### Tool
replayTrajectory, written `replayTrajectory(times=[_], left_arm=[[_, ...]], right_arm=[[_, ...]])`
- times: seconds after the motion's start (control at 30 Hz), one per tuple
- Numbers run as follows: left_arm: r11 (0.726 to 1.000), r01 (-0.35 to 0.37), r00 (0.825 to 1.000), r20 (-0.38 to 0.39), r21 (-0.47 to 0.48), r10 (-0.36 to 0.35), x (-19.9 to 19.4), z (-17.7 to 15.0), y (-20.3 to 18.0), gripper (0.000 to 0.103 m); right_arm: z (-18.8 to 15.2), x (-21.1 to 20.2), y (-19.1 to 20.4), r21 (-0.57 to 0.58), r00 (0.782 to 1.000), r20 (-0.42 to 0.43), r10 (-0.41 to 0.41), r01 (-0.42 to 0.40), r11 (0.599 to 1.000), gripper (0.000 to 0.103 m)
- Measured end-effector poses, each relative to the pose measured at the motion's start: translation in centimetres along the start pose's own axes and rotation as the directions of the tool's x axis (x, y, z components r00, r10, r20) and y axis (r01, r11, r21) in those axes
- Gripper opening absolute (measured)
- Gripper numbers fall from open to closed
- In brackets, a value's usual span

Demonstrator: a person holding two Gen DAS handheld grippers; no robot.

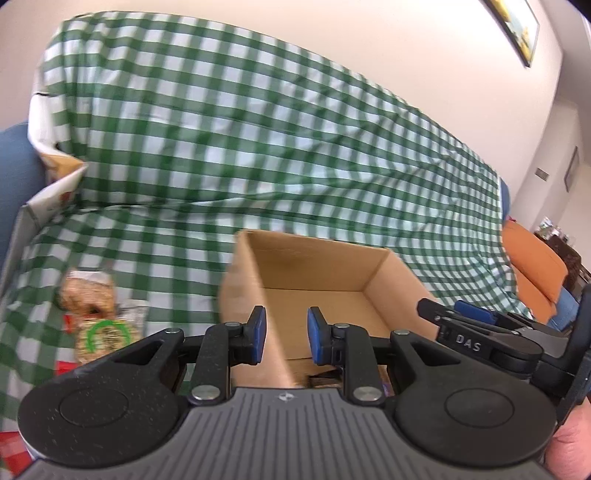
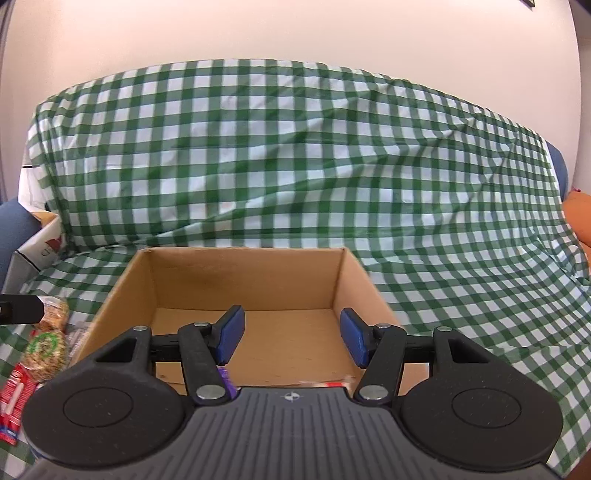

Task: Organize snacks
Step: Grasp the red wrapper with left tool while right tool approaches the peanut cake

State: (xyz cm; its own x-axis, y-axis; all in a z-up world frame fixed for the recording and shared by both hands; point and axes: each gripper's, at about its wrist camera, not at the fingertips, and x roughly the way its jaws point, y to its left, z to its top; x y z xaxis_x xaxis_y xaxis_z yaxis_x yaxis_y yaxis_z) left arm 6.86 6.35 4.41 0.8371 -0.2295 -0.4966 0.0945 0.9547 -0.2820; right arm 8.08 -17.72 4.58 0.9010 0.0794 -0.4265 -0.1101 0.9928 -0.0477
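An open cardboard box [image 1: 325, 273] stands on a green checked cloth; it also shows in the right wrist view [image 2: 243, 277]. My left gripper [image 1: 286, 334] is open and empty above the box's left wall. My right gripper [image 2: 291, 334] is open and empty over the box's inside, and it shows at the right of the left wrist view [image 1: 472, 314]. A clear pack of round grain cakes with a green ring label [image 1: 99, 328] lies left of the box, also seen in the right wrist view [image 2: 46, 349]. A red packet [image 2: 14, 402] lies beside it. Bits of wrappers [image 2: 225, 380] show in the box's near end.
The checked cloth [image 2: 295, 166] drapes a sofa back and seat. A white printed box [image 1: 51, 192] stands at the far left. An orange cushion [image 1: 535, 266] sits at the right. A framed picture [image 1: 517, 29] hangs on the wall.
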Motion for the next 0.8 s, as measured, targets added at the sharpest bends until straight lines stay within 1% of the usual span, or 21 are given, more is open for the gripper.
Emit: replayTrajectory(times=[0.1, 0.17, 0.2, 0.23, 0.37, 0.43, 0.63, 0.77, 0.8], left_arm=[[0.999, -0.043, 0.999, -0.008, -0.019, 0.042, -0.9, 0.0, 2.1, 0.026], [0.997, -0.07, 0.997, -0.017, -0.039, 0.069, -1.6, 0.0, 3.7, 0.026], [0.995, -0.085, 0.996, -0.021, -0.049, 0.084, -1.8, 0.0, 4.5, 0.026], [0.993, -0.099, 0.995, -0.026, -0.06, 0.098, -2.2, 0.0, 5.3, 0.026], [0.982, -0.151, 0.988, -0.048, -0.114, 0.146, -3.4, -0.4, 8.5, 0.026], [0.974, -0.173, 0.984, -0.059, -0.143, 0.166, -3.9, -0.6, 10.1, 0.026], [0.953, -0.224, 0.974, -0.092, -0.205, 0.209, -4.6, -1.7, 13.5, 0.026], [0.933, -0.248, 0.968, -0.115, -0.262, 0.225, -4.4, -2.1, 15.5, 0.026], [0.927, -0.254, 0.966, -0.121, -0.275, 0.228, -4.4, -2.1, 15.9, 0.026]], right_arm=[[0.0, -0.1, 1.7, -0.005, 1.0, 0.004, 0.021, -0.021, 1.0, 0.059], [0.0, -0.1, 2.9, -0.007, 0.999, 0.008, 0.042, -0.042, 0.999, 0.056], [0.0, -0.1, 3.5, -0.009, 0.999, 0.01, 0.053, -0.053, 0.999, 0.054], [0.0, 0.0, 4.1, -0.011, 0.998, 0.011, 0.064, -0.064, 0.998, 0.049], [-0.2, 0.1, 6.9, -0.019, 0.993, 0.013, 0.12, -0.119, 0.993, 0.042], [-0.4, 0.2, 8.4, -0.029, 0.989, 0.015, 0.15, -0.15, 0.988, 0.038], [-0.6, 0.2, 12.1, -0.054, 0.974, 0.022, 0.226, -0.224, 0.973, 0.036], [-0.9, 0.2, 14.3, -0.075, 0.96, 0.021, 0.28, -0.278, 0.958, 0.033], [-1.0, 0.2, 14.8, -0.083, 0.955, 0.02, 0.295, -0.293, 0.953, 0.03]])
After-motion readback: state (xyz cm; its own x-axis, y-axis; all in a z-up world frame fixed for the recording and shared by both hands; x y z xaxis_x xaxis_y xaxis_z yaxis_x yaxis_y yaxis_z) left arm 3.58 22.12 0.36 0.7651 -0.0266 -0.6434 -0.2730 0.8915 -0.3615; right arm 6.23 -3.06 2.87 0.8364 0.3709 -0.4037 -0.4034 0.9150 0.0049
